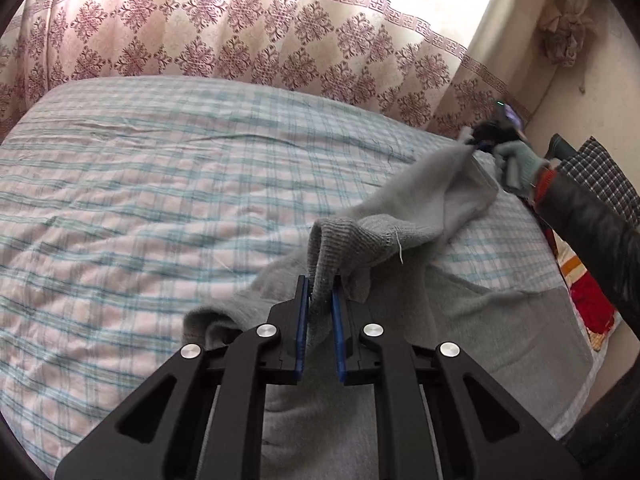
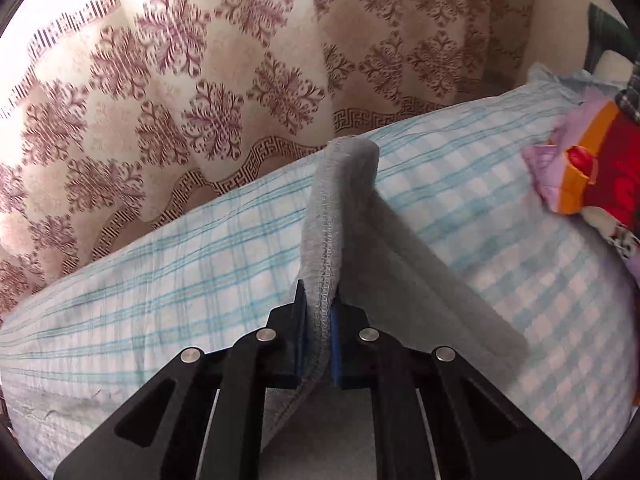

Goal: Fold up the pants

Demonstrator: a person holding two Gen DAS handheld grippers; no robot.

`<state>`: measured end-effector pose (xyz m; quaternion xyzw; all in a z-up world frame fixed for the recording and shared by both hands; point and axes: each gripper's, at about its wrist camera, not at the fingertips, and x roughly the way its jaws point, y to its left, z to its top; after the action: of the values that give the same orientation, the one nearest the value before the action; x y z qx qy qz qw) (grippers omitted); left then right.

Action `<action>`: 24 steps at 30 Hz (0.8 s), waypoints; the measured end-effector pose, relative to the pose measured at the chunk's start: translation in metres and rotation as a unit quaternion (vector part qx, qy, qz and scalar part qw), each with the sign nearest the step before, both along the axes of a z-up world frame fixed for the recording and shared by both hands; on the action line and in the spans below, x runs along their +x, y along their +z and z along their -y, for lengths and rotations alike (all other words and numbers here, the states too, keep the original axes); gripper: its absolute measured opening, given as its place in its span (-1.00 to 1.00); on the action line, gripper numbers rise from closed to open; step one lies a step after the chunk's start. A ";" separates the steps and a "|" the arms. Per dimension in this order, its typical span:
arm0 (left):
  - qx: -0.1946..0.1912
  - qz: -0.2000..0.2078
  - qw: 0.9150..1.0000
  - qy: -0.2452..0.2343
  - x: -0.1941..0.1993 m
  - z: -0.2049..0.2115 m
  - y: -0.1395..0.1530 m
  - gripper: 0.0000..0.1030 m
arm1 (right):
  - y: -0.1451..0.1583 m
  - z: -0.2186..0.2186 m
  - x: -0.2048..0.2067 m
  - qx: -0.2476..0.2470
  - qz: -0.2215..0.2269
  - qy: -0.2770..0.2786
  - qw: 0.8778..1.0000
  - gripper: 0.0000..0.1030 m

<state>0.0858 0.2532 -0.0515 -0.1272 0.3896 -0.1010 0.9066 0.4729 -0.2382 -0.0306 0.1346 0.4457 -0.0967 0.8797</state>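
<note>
Grey pants (image 1: 424, 200) lie stretched over the plaid bed sheet (image 1: 140, 200). My left gripper (image 1: 321, 280) is shut on their ribbed waistband (image 1: 344, 248), which stands up between the blue pads. In the same view, far right, a gloved hand (image 1: 520, 162) holds my right gripper (image 1: 478, 145), which pinches the lifted far end of the pants. In the right wrist view my right gripper (image 2: 320, 300) is shut on a stitched grey hem (image 2: 326, 216) that rises as a fold above the pads.
A patterned curtain (image 1: 240, 32) hangs behind the bed. A red, orange and purple cloth (image 2: 592, 176) lies at the bed's right end. A dark sleeve (image 1: 592, 224) reaches in from the right. A wall (image 1: 592, 92) stands at the far right corner.
</note>
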 end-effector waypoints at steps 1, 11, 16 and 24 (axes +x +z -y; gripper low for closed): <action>-0.003 0.001 1.000 0.005 0.001 -0.003 0.000 -0.80 | 0.007 0.002 -0.010 -0.003 0.007 -0.001 1.000 -0.83; -0.009 0.011 1.000 0.025 -0.024 -0.012 0.007 -0.83 | 0.075 0.042 -0.171 0.014 0.078 -0.020 0.997 -0.83; -0.025 0.013 0.998 0.049 -0.041 -0.028 0.012 -0.85 | 0.103 0.058 -0.259 0.014 0.110 -0.035 0.993 -0.83; -0.055 0.027 0.994 0.086 -0.072 -0.062 0.021 -0.87 | 0.106 0.067 -0.395 0.018 0.108 -0.053 0.993 -0.83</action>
<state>0.0137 0.3151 -0.0305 -0.2068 0.3465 -0.0472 0.9138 0.0777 -0.3054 0.0753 0.1839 0.3418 -0.1199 0.9138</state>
